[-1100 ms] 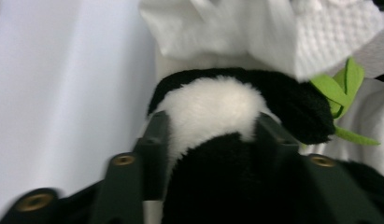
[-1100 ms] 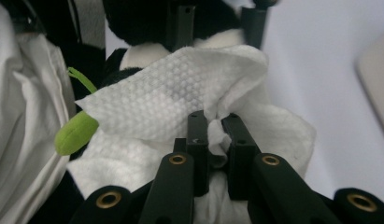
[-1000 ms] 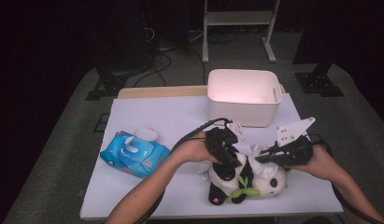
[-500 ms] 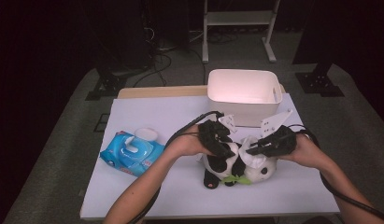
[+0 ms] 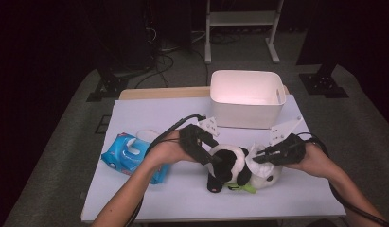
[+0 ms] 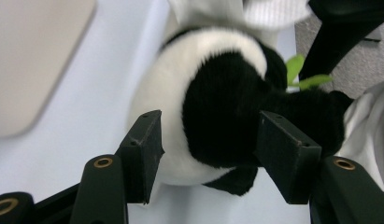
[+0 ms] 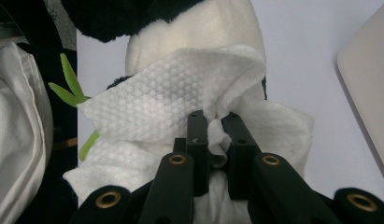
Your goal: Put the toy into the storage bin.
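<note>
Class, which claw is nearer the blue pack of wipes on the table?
Left. The left claw sits at the toy panda, just right of the blue pack of wipes; the right claw is farther right, across the panda.

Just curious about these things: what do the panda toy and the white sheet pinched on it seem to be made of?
Panda toy: soft plush, judging by its fuzzy black and white pile. White sheet: probably a nonwoven wipe or tissue, matte, with a quilted dimple pattern and limp folds.

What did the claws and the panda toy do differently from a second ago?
The panda toy shifted a little leftward on the table and turned. The left claw has just been opening, the panda's body between its pads. The right claw stayed shut on the white wipe, pressing it to the toy. The tub and wipes pack stayed put.
</note>
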Demonstrator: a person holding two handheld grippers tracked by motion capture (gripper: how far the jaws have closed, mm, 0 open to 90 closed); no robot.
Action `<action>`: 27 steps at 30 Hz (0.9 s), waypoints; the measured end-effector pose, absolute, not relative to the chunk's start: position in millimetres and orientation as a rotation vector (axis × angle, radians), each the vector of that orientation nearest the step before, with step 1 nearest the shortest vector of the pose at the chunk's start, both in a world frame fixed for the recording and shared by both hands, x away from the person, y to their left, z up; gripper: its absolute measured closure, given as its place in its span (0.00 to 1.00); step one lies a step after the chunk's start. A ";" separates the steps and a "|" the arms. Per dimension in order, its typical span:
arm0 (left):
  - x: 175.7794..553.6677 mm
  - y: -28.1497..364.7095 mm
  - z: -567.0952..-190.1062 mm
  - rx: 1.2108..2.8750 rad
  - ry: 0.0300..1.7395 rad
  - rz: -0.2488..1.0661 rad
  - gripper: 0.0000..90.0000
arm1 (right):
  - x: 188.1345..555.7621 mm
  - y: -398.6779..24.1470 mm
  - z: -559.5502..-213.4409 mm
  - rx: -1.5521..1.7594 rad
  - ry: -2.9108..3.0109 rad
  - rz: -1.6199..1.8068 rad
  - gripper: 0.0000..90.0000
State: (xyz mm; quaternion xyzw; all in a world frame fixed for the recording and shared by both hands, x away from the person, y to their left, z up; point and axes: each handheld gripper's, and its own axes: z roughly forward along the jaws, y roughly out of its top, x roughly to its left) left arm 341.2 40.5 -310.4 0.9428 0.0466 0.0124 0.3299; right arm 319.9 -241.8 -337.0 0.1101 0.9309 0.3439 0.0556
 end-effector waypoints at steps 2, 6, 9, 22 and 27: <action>340.4 37.5 -324.5 2.445 0.128 -0.009 0.46 | 319.2 -239.7 -335.0 0.321 2.825 1.044 0.91; 342.1 28.6 -331.3 2.442 0.128 -0.009 0.47 | 316.8 -225.5 -327.5 0.263 2.816 1.089 0.91; 340.5 26.4 -331.3 2.489 0.127 0.039 0.47 | 316.8 -204.6 -328.2 0.185 2.814 1.023 0.91; 337.2 26.5 -334.4 2.464 0.129 0.045 0.48 | 315.1 -250.2 -325.9 0.326 2.789 1.037 0.90; 338.4 27.5 -334.7 2.462 0.134 0.038 0.48 | 310.7 -271.9 -324.6 0.371 2.776 1.011 0.90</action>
